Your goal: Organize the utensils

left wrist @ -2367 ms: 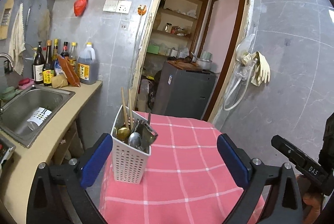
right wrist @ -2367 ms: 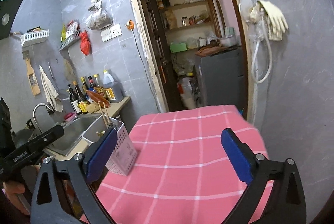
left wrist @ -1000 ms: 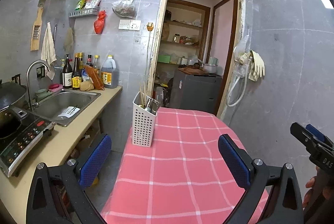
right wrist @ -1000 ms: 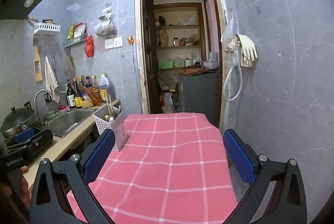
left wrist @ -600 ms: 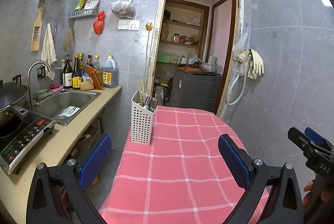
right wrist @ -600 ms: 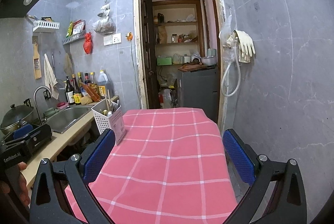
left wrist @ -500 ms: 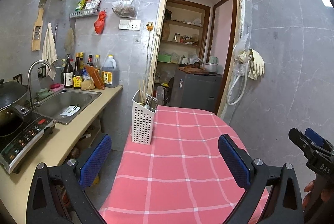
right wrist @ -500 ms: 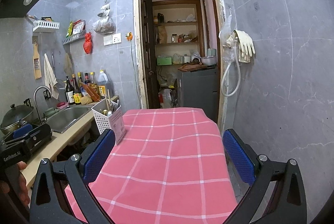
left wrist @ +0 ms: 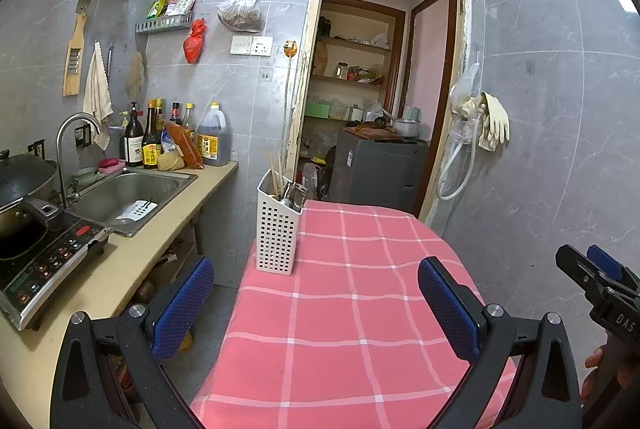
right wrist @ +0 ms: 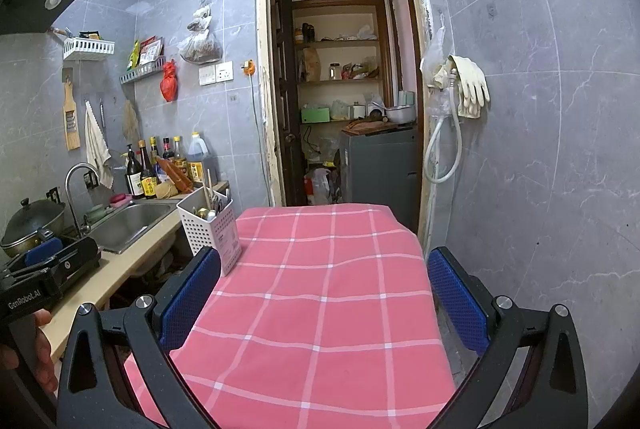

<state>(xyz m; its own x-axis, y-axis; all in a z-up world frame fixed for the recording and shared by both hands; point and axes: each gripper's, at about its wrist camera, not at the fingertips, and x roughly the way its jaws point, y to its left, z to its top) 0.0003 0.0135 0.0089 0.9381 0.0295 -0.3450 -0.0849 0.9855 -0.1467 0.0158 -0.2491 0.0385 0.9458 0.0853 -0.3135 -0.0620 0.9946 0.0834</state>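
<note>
Between the blue pads of both tools nothing was held: the left gripper (left wrist: 316, 313) and right gripper (right wrist: 324, 293) hung spread wide above the pink checked tablecloth (left wrist: 352, 309). Left of centre in the left view, at the cloth's edge, stood the white perforated utensil caddy (left wrist: 277, 237), with chopsticks (left wrist: 274, 169) and metal spoons (left wrist: 294, 193) upright inside. It looked light and tippy; the slick spoon handles seemed best pinched near their tops.

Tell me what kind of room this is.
Most likely a small home kitchen: a steel sink set in a counter, sauce bottles along the tiled wall, and a white utensil holder of chopsticks and spoons on the pink checked table.
</note>
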